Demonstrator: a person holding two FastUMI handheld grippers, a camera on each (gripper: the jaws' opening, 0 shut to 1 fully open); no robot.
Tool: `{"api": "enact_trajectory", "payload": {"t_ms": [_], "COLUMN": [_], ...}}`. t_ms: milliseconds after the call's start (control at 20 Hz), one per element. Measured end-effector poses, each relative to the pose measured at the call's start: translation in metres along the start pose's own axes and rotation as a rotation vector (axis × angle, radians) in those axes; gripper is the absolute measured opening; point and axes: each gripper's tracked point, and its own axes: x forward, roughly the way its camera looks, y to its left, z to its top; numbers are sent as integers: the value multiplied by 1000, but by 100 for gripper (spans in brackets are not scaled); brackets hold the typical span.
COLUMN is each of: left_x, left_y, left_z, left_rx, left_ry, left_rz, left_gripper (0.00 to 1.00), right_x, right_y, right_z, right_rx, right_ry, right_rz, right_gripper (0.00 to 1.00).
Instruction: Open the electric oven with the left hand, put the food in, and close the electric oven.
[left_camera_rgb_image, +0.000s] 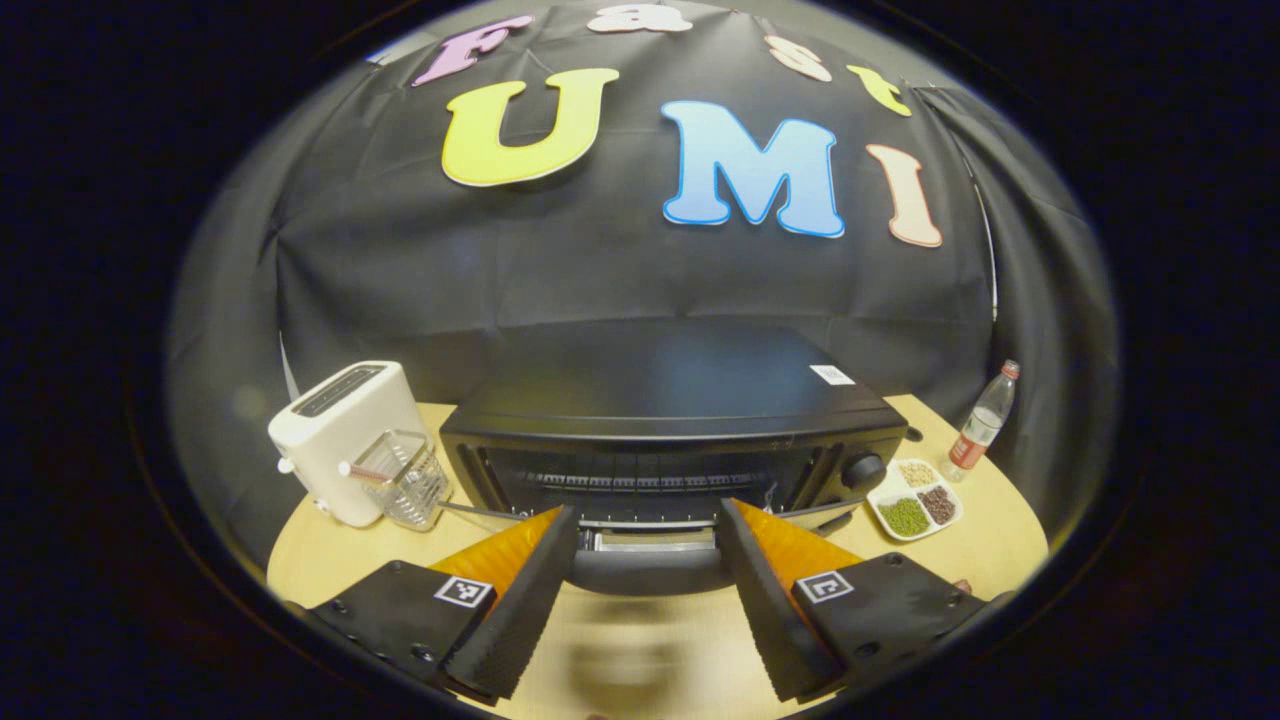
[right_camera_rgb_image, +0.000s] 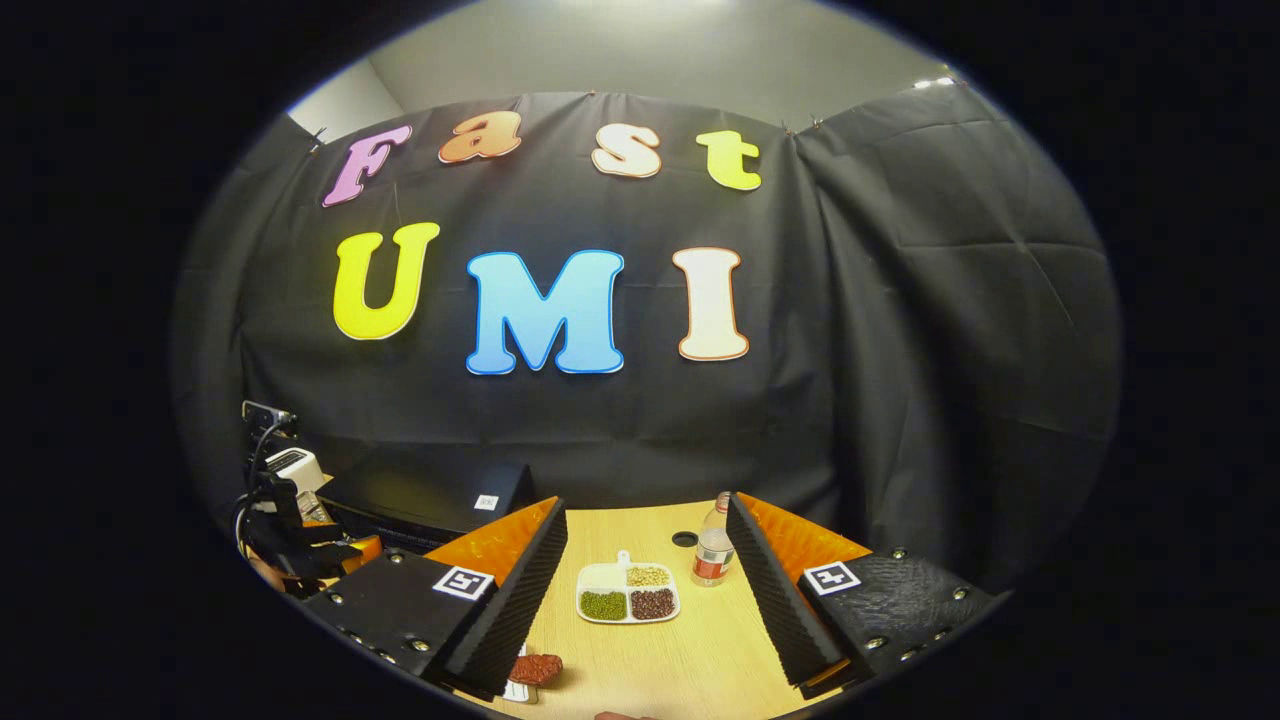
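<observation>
**Mia:** Since the door of the electric oven (left_camera_rgb_image: 660, 390) looks partway down, what does the left gripper (left_camera_rgb_image: 645, 510) do now?

**Ben:** Look at its fingers (left_camera_rgb_image: 520, 600). They are spread wide. The dark handle (left_camera_rgb_image: 648, 572) lies between them, low at the front of the oven. I can't tell if the pads touch its ends.

**Mia:** So how do we open it well?

**Ben:** I think we pull the handle down and toward the front edge of the table (right_camera_rgb_image: 690, 650). Go slow and follow the round path the door swings on. Don't tug straight out, or the whole oven may slide. Keep the handle in the middle of the fingers so it can't slip off one side.

**Mia:** Where is the food?

**Ben:** It's a red-brown piece (right_camera_rgb_image: 535, 668) on a little white plate at the front edge of the table. It sits just beside one finger of the right gripper (right_camera_rgb_image: 645, 500).

**Mia:** Is that gripper holding it?

**Ben:** No. Its fingers are spread too, and they hold nothing. Farther back on the table are a tray of beans (right_camera_rgb_image: 628, 592) and a bottle (right_camera_rgb_image: 712, 555). Keep the door away from the glass box (left_camera_rgb_image: 405, 480) and the toaster (left_camera_rgb_image: 345, 430) at the oven's side.
</observation>
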Motion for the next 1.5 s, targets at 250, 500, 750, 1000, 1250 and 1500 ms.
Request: {"api": "enact_trajectory", "payload": {"t_ms": [250, 500, 750, 1000, 1250, 1500], "left_x": [-12, -22, -30, -33, -46, -53], "left_y": [-1, -2, -4, -4, 5, 15], "left_z": [-20, -42, -69, -94, -100, -71], "left_rx": [-20, -32, -11, 44, 30, -44], "left_ry": [28, 65, 95, 133, 129, 68], "left_rz": [-6, -16, -13, -27, -20, -3], "left_gripper": [97, 95, 97, 97, 94, 94], "right_x": [-8, -15, -22, -27, -27, -23], "right_y": [3, 5, 8, 11, 17, 23], "right_z": [0, -3, -4, -8, -24, -38], "right_rx": [-9, -17, -42, -54, -72, -58], "right_ry": [-4, 9, 12, 26, 62, 110], "right_rz": [12, 20, 31, 48, 72, 95], "right_gripper": [97, 97, 97, 96, 96, 96]}}
